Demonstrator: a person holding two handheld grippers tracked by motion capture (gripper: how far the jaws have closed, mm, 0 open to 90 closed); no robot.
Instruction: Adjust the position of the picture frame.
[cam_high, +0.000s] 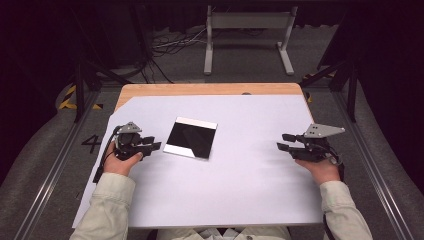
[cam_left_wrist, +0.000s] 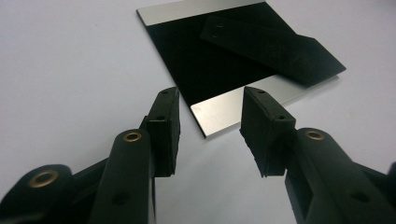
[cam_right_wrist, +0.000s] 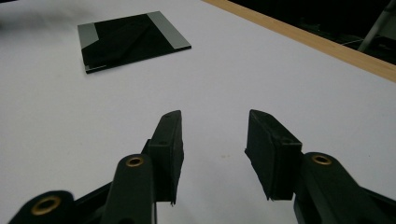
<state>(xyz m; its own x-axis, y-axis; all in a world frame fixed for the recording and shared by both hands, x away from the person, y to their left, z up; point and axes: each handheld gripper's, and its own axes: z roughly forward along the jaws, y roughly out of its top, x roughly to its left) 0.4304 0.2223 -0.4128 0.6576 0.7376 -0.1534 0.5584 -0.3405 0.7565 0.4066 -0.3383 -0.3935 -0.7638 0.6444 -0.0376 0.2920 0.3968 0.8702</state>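
From the high view, a square mirror (cam_high: 191, 138) lies flat on the white sheet (cam_high: 240, 190), left of the sheet's middle and well in from every edge. The left gripper (cam_high: 156, 145) sits just beside the mirror's left side, jaws apart and empty. The right gripper (cam_high: 281, 141) hovers well apart from the mirror on its right, jaws also spread with nothing between them; bare sheet lies between it and the mirror. A strip of wooden table (cam_high: 210, 89) shows beyond the sheet's far edge.

In the left gripper view, the left gripper (cam_left_wrist: 210, 126) points at the mirror's (cam_left_wrist: 224, 109) near corner, which lies just ahead of the wide gap, untouched. The dark glass reflects a jaw here.

In the right gripper view, the right gripper (cam_right_wrist: 214, 149) stands open over bare sheet (cam_right_wrist: 280, 84); the mirror (cam_right_wrist: 133, 39) lies far ahead, with the wooden table (cam_right_wrist: 336, 46) edge beyond.
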